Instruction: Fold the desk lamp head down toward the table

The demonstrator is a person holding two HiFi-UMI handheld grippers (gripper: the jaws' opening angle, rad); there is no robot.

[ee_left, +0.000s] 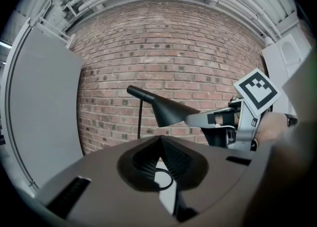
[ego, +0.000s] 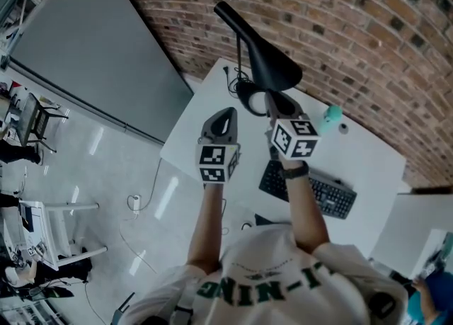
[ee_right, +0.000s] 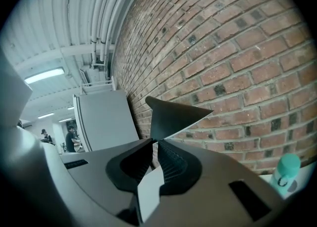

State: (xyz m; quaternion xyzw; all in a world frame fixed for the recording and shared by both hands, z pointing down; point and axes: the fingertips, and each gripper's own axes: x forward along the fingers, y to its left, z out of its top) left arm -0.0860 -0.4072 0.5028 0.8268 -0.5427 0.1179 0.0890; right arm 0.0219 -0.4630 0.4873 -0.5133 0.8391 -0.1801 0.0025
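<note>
- Left gripper: jaws together on nothing, held on the near side of the base and apart from it (idle, by the look of it).
- Right gripper: clamped on the rim of the head, just above the base, ribbed black pads pinching the thin edge.
- Progress, as a judgement: grip taken, fold hardly begun. Head still well above the base, wide mouth tilted down toward the near side, narrow neck pointing up and away. Left to do: swing the head down toward the table, then let go.
- Head: matt black cone, smooth and thin-walled, tapering to a slim neck (sheet metal, at a guess).
- Stem: thin dark rod, upright from the base, likely stiff, so probably all the give at the joint under the head.
- Base: dark, round, low, seemingly a flat ring (hard to be sure).
- Table: white, smooth, flat, hard.
- Right of the base and nearer: black keyboard, flat slab of keys.
- Right of the base, a little further: teal bottle, rounded, upright.
- Behind the base: brick wall, red-brown, rough, pale mortar lines.
</note>
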